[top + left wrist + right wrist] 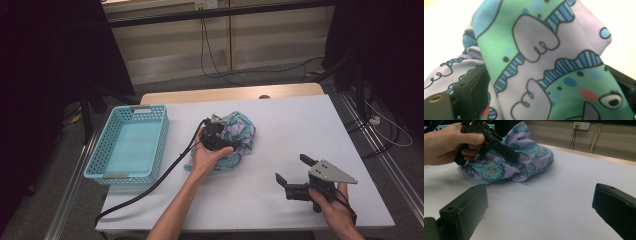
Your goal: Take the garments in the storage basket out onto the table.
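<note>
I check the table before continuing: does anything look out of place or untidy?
Only the patterned cloth: it lies crumpled in a heap mid-table, beside the turquoise basket. The left gripper is on it, cloth between its jaws.

A crumpled lilac cloth [239, 135] printed with green cartoon fish lies bunched mid-table beside the blue basket [129, 142].

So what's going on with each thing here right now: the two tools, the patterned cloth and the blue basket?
Left tool: on the cloth, a fold of fabric between its jaws, which look closed on it.
Right tool: jaws open, holding nothing, apart from the cloth.
Cloth: crumpled in a heap on the table.
Basket: upright, empty, at the table's left edge.
Table: covered in white.
</note>
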